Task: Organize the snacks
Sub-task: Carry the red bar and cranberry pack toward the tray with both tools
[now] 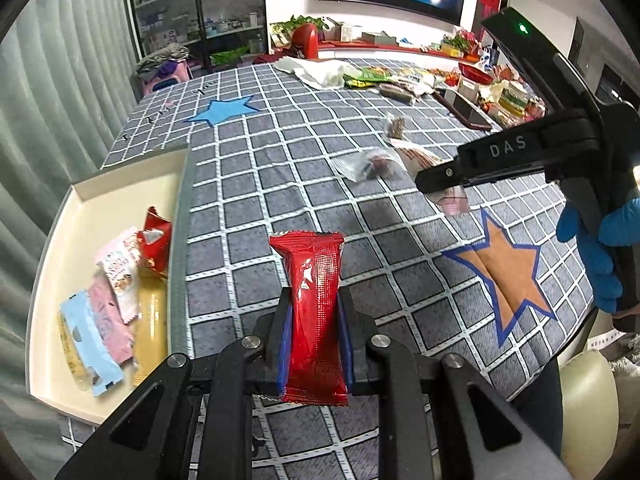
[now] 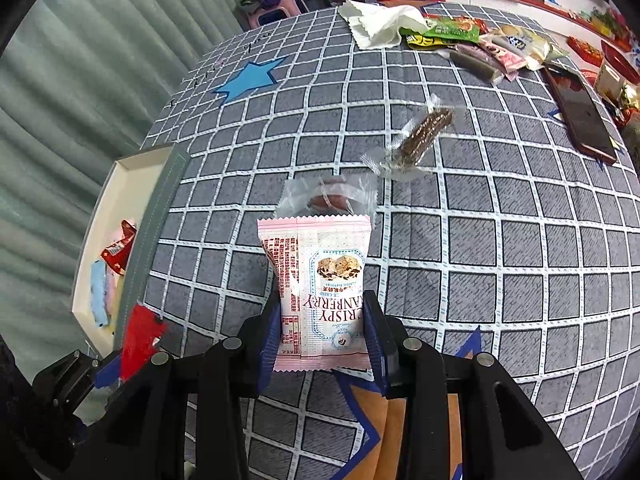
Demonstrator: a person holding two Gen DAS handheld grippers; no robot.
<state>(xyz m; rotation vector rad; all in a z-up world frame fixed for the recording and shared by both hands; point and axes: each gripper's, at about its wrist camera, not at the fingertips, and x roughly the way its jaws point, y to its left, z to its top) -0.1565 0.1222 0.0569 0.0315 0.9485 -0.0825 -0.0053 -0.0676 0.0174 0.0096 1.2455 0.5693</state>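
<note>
My left gripper [image 1: 314, 312] is shut on a red snack packet [image 1: 314, 312], held above the checked tablecloth just right of the cream tray [image 1: 120, 184]. The tray holds several packets: red [image 1: 154, 244], pink [image 1: 120, 268] and light blue [image 1: 90, 344]. My right gripper [image 2: 324, 320] is shut on a pink-and-white Crispy Cranberry packet [image 2: 320, 292] above the cloth. It also shows from the side in the left wrist view [image 1: 444, 184]. A clear-wrapped round snack [image 2: 328, 196] and a clear-wrapped brown bar [image 2: 424, 132] lie on the cloth beyond it.
A pile of snack packets [image 2: 480, 44] and a white napkin [image 2: 380, 20] lie at the table's far side. A dark phone [image 2: 580, 116] lies far right. The cloth has a blue star [image 2: 250, 76] and an orange star [image 1: 508, 264]. The tray [image 2: 120, 208] overhangs the left edge.
</note>
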